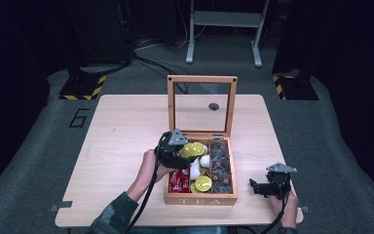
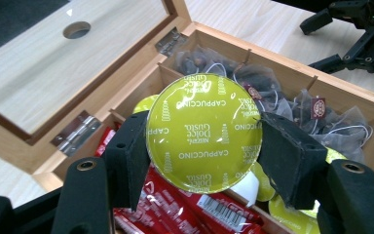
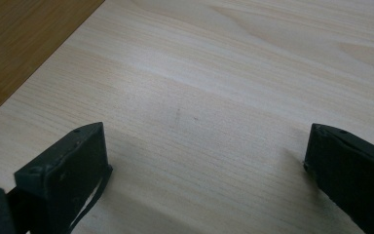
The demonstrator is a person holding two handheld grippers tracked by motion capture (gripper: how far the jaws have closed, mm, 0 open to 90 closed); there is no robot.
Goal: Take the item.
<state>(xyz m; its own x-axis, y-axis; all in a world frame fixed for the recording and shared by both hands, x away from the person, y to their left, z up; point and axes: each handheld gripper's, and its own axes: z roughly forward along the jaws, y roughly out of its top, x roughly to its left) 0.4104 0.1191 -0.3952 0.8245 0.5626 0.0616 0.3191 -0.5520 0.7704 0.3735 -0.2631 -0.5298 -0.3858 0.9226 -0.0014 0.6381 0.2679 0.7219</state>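
A wooden tea box (image 1: 200, 199) stands open on the table, its glass lid (image 1: 202, 105) upright. My left gripper (image 2: 203, 144) is shut on a lime-green Cappuccino capsule (image 2: 203, 131), held just above the box's left and middle compartments. In the high view the left gripper (image 1: 181, 152) hovers over the box's back left part. Red packets (image 2: 185, 207) lie beneath the capsule, with more green capsules (image 1: 203, 184) and white ones (image 1: 195, 170) in the middle. Dark tea bags (image 1: 220, 165) fill the right compartment. My right gripper (image 1: 254, 186) is open, low over bare table right of the box.
The light wooden table (image 1: 121, 146) has free room on the left and behind the box. A round hole (image 1: 214, 106) in the tabletop shows through the lid. The box's wooden side (image 3: 24, 44) lies at the left of the right gripper view. Equipment stands are on the floor beyond.
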